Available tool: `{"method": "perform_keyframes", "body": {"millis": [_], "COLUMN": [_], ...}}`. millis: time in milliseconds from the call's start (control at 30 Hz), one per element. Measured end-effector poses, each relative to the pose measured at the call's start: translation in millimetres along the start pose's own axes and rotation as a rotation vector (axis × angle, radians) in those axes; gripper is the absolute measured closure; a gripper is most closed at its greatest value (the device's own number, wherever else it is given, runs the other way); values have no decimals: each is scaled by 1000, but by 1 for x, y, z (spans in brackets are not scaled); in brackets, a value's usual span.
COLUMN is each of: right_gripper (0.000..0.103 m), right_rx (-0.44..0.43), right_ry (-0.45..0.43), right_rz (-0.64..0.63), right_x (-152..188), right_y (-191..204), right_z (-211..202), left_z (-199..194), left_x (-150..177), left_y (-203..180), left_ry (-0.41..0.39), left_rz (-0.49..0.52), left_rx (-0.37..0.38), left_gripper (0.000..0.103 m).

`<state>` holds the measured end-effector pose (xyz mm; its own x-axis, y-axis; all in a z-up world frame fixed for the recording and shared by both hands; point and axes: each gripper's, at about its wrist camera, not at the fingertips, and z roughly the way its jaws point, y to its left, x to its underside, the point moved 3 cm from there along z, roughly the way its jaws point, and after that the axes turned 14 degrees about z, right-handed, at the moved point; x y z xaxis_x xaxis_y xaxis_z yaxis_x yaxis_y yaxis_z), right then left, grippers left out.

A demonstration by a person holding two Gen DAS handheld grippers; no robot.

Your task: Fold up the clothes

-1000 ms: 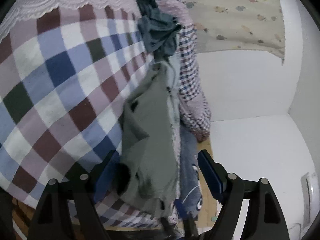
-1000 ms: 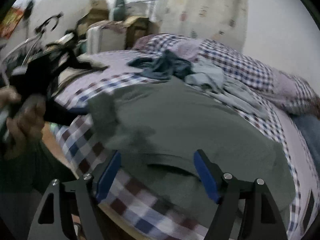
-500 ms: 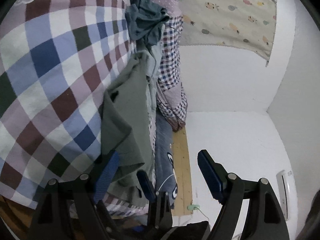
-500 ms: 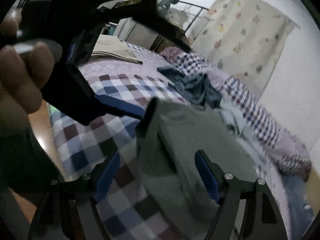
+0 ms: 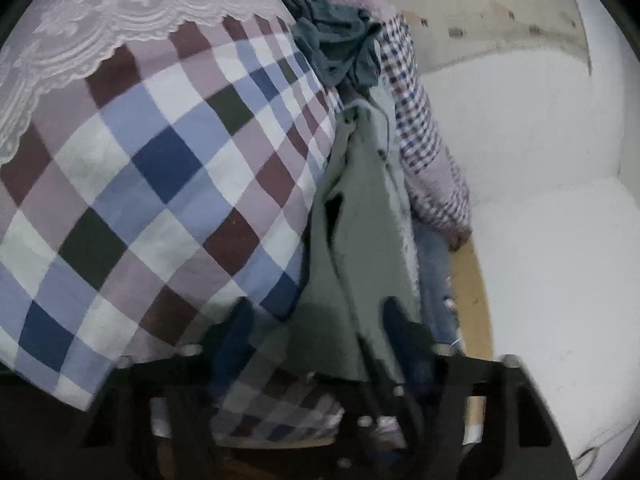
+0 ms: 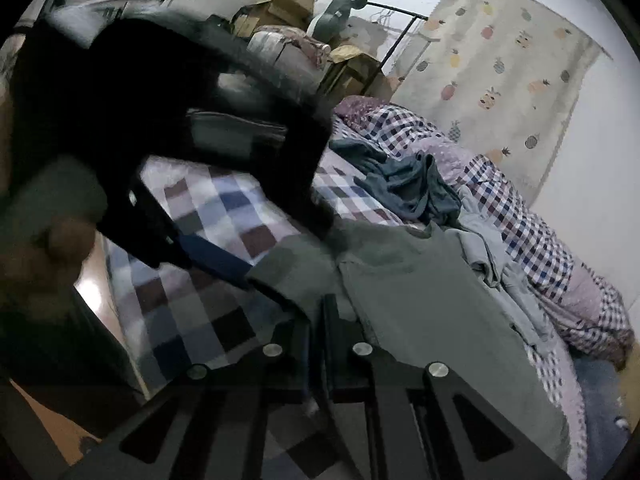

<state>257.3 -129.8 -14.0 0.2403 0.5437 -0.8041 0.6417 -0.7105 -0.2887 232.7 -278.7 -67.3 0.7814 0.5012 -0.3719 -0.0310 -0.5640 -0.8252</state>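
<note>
A grey-green garment [image 5: 352,240] lies spread on the checked bedspread [image 5: 160,168], near the bed's edge. My left gripper [image 5: 318,328] is blurred by motion. Its blue fingers stand apart, one on each side of the garment's near end. In the right wrist view my right gripper [image 6: 320,320] is shut on the near edge of the same garment [image 6: 420,312]. My left gripper [image 6: 244,274] reaches in from the left there, held by a hand [image 6: 48,252], with its blue finger at the garment's left corner.
A dark teal garment [image 6: 408,188] and a pale blue-grey one [image 6: 488,248] lie crumpled beyond the green one. A gingham quilt [image 6: 520,216] runs along the wall side. Jeans [image 5: 434,280] hang at the bed's end above the wood floor [image 5: 476,300]. Boxes [image 6: 288,0] crowd the far corner.
My right gripper went from wide open to shut on the green garment's edge. My left gripper's jaws have narrowed around the garment's end, and its view swung back over the bed.
</note>
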Motion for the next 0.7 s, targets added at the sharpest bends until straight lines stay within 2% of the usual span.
{"method": "perform_keyframes", "body": {"millis": [33, 67, 100, 133, 167, 233, 300, 333, 367, 700], "right_gripper": [99, 99, 99, 99, 99, 95, 71, 51, 39, 37], "right_rx": [-3, -5, -3, 1, 7, 29, 70, 91, 110, 236], "right_ry": [-2, -4, -3, -1, -2, -7, -22, -31, -41, -59], "right_rz": [5, 8, 6, 2, -3, -20, -50, -59, -66, -126], "right_x": [-1, -1, -1, 0, 1, 2, 4, 5, 5, -11], "right_y": [-1, -2, -1, 0, 1, 4, 7, 8, 9, 9], "right_z": [-1, -1, -2, -2, -2, -1, 0, -1, 0, 29], "left_z": [0, 0, 0, 0, -2, -3, -6, -9, -9, -11], "left_x": [1, 2, 2, 3, 2, 0, -1, -1, -3, -13], "left_y": [0, 1, 1, 1, 1, 1, 0, -1, -2, -12], "left_ry": [2, 4, 6, 6, -4, -18, -31, -36, -40, -76], "left_rz": [-4, -7, -11, -15, -20, -31, -42, -43, -39, -57], "left_rx": [6, 13, 19, 28, 43, 69, 101, 116, 128, 246], "left_gripper": [69, 77, 80, 91, 98, 99, 100, 100, 100, 101]}}
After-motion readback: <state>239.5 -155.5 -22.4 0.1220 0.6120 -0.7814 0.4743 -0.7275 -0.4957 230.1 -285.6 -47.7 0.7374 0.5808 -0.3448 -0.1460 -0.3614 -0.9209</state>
